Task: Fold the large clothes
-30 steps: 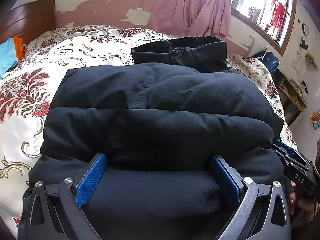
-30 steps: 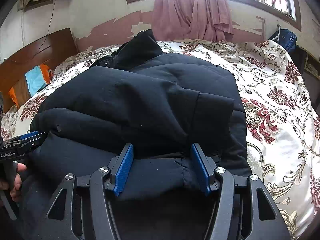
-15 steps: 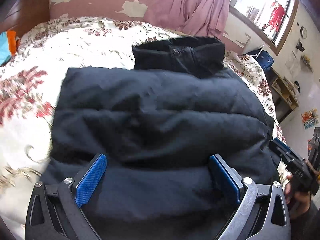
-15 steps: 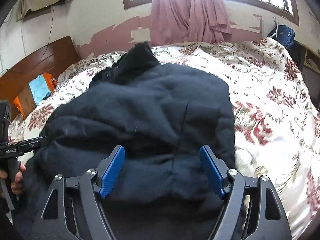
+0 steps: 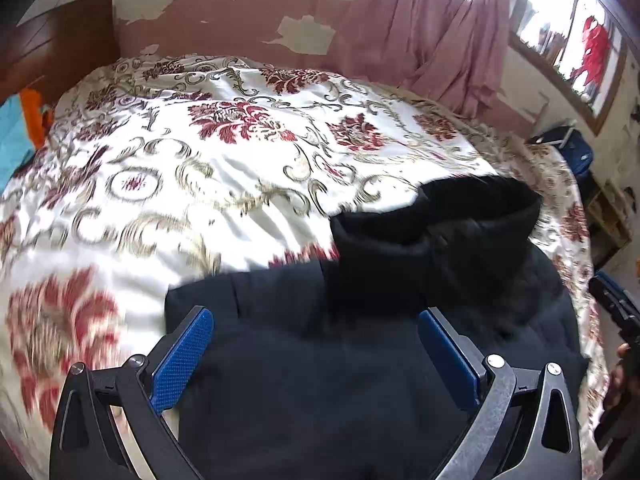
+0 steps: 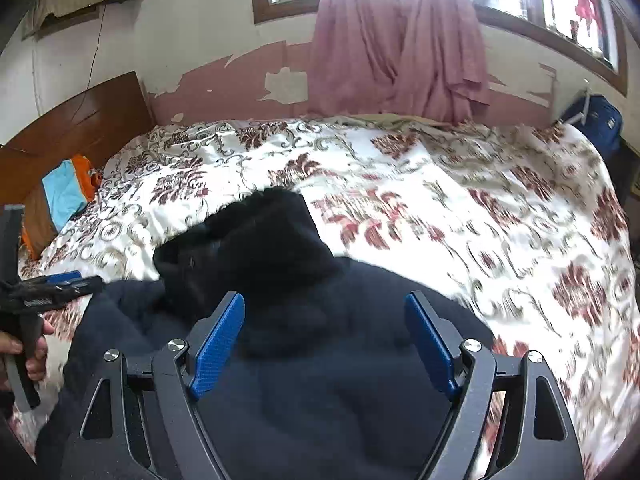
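Now the black jacket (image 5: 360, 360) lies folded on the floral bed (image 5: 200, 152), filling each view's lower middle beneath both tongs; left tongs (image 5: 316, 354) spread, right tongs (image 6: 324, 344) spread, just opened wider, pinching nothing; only the right view shows the striped pillow (image 6: 60, 200) at left.

both wrist views: angled down, close | shared: jacket (image 5: 360, 380) (bed (image 6: 440, 200) too)

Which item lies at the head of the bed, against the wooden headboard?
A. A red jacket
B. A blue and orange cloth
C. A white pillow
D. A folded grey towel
B: in the right wrist view a blue and orange cloth sits at the wooden headboard, left of the black jacket on the floral bedspread.
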Available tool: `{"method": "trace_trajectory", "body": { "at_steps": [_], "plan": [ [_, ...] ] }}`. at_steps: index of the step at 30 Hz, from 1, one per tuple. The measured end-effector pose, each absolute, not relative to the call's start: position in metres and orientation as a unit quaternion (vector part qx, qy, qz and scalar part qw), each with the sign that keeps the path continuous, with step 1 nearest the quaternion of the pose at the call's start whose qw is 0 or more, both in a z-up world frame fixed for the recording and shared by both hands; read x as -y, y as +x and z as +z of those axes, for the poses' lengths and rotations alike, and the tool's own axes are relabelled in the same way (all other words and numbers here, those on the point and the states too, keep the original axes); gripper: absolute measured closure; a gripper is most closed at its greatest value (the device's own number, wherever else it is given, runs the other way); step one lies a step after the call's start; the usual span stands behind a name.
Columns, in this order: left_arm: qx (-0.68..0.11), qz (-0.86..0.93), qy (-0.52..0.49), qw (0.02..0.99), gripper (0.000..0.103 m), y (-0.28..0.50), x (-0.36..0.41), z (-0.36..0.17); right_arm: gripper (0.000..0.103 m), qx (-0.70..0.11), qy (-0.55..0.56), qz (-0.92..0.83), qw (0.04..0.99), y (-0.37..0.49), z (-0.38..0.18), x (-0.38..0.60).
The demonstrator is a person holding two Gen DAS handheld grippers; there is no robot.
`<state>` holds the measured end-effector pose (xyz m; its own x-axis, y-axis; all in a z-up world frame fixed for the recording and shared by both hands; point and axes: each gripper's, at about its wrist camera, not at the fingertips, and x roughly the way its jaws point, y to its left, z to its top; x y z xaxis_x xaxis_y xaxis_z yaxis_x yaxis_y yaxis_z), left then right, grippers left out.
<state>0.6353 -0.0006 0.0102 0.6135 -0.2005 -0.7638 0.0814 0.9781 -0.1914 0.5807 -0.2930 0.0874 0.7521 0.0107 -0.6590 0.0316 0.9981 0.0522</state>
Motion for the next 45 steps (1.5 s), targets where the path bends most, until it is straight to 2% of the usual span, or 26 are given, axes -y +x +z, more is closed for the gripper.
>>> {"method": "trace_trajectory", "body": {
  "at_steps": [2, 7, 9, 10, 12, 13, 14, 15, 16, 17, 20, 26, 34, 39, 45],
  "plan": [
    [-0.431, -0.072, -0.059, 0.898, 0.001, 0.654, 0.005, 0.008, 0.032, -0.352, 0.020, -0.004, 0.936, 0.603, 0.090, 0.283],
    [-0.438, -0.060, -0.024, 0.897, 0.001, 0.687, 0.025, -0.002, 0.033, -0.363, 0.005, -0.020, 0.932, 0.643, 0.093, 0.263],
    [-0.440, -0.066, -0.019, 0.896, 0.001, 0.695, 0.032, -0.007, 0.038, -0.373, 0.005, -0.027, 0.928, 0.654, 0.088, 0.261],
    [-0.439, -0.065, -0.017, 0.896, 0.001, 0.696, 0.034, -0.009, 0.044, -0.377, 0.004, -0.031, 0.926, 0.659, 0.085, 0.259],
    [-0.440, -0.064, -0.017, 0.895, 0.007, 0.702, 0.038, -0.013, 0.052, -0.382, 0.006, -0.036, 0.923, 0.665, 0.080, 0.260],
    [-0.443, -0.064, -0.020, 0.894, 0.019, 0.704, 0.040, -0.017, 0.060, -0.384, 0.010, -0.037, 0.922, 0.667, 0.078, 0.261],
    [-0.447, -0.065, -0.025, 0.892, 0.036, 0.705, 0.040, -0.019, 0.071, -0.388, 0.015, -0.035, 0.921, 0.669, 0.075, 0.261],
    [-0.452, -0.070, -0.035, 0.889, 0.046, 0.707, 0.040, -0.022, 0.077, -0.390, 0.019, -0.032, 0.920, 0.669, 0.074, 0.261],
    [-0.453, -0.077, -0.045, 0.887, 0.068, 0.707, 0.040, -0.023, 0.087, -0.392, 0.020, -0.027, 0.919, 0.668, 0.072, 0.260],
    [-0.453, -0.085, -0.056, 0.886, 0.086, 0.706, 0.039, -0.024, 0.092, -0.388, 0.012, -0.030, 0.921, 0.665, 0.073, 0.257],
    [-0.444, -0.087, -0.065, 0.889, 0.097, 0.701, 0.037, -0.022, 0.096, -0.373, -0.017, -0.021, 0.928, 0.649, 0.077, 0.250],
    [-0.364, -0.121, -0.081, 0.920, 0.098, 0.657, 0.022, 0.015, 0.098, -0.337, -0.025, 0.003, 0.941, 0.594, 0.095, 0.260],
    [-0.290, -0.168, -0.086, 0.938, 0.099, 0.555, 0.012, 0.062, 0.099, -0.284, 0.023, 0.024, 0.958, 0.506, 0.102, 0.288],
    [-0.310, -0.165, -0.083, 0.933, 0.099, 0.526, 0.015, 0.038, 0.100, -0.305, 0.040, 0.015, 0.952, 0.497, 0.072, 0.300],
    [-0.365, -0.142, -0.114, 0.913, 0.099, 0.542, 0.013, -0.018, 0.100, -0.332, 0.058, 0.004, 0.942, 0.513, 0.032, 0.306]
  ]
}}
